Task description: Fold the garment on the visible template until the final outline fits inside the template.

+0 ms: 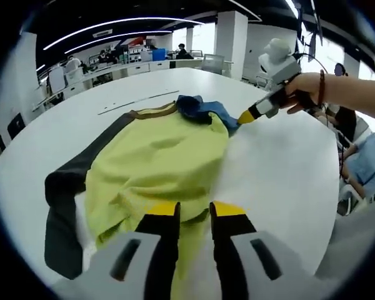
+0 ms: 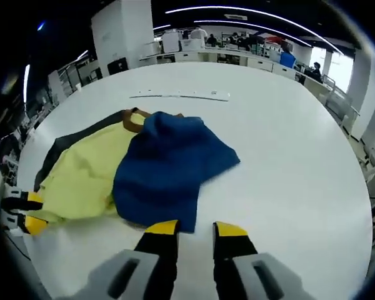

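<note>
A yellow-green garment [image 1: 159, 162] lies spread on the white round table [image 1: 281, 181], with a brown collar [image 1: 153, 112] at its far end and a dark grey panel [image 1: 65, 187] along its left side. A blue sleeve [image 2: 169, 165] is folded over the collar end. My left gripper [image 1: 195, 211] stands open over the near hem, with yellow cloth showing between its jaws; it also shows at the hem as the left gripper [image 2: 30, 212]. My right gripper [image 2: 196, 229] is open at the blue sleeve's near edge, and its yellow tip [image 1: 246, 117] touches the blue cloth.
A thin white strip [image 2: 181, 95] lies on the table beyond the garment. A hand [image 1: 306, 90] holds the right gripper. People sit past the table's right edge [image 1: 362, 165]. Desks and chairs [image 1: 212, 62] stand behind the table.
</note>
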### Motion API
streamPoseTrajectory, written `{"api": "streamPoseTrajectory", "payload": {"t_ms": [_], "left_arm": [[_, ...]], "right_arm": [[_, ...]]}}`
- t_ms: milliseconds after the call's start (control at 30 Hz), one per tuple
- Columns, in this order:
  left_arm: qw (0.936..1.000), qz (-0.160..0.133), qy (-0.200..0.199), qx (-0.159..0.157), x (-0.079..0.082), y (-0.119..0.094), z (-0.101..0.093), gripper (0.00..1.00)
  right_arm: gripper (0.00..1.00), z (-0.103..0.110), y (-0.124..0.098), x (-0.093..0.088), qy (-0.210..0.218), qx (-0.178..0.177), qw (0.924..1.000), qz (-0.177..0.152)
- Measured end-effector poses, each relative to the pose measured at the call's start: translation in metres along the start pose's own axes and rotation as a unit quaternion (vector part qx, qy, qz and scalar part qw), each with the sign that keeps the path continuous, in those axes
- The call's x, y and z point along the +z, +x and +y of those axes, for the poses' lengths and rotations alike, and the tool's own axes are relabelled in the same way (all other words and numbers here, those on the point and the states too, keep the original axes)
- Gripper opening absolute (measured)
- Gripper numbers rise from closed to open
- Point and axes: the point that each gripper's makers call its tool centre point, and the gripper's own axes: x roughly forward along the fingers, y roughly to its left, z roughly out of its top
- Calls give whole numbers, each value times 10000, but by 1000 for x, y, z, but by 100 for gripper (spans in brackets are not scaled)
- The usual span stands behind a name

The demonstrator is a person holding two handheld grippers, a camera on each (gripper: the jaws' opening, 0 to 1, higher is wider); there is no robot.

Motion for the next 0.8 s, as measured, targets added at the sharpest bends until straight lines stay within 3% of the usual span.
{"api": "streamPoseTrajectory", "payload": {"t_ms": [433, 800], "left_arm": [[9996, 200, -184, 58, -7, 3, 3, 1], [9996, 246, -140, 37, -8, 0, 0, 0]], "right_arm": [[0, 5, 6, -2, 44, 118, 9999, 19], [0, 5, 5, -3, -8, 165, 9998, 100]]}}
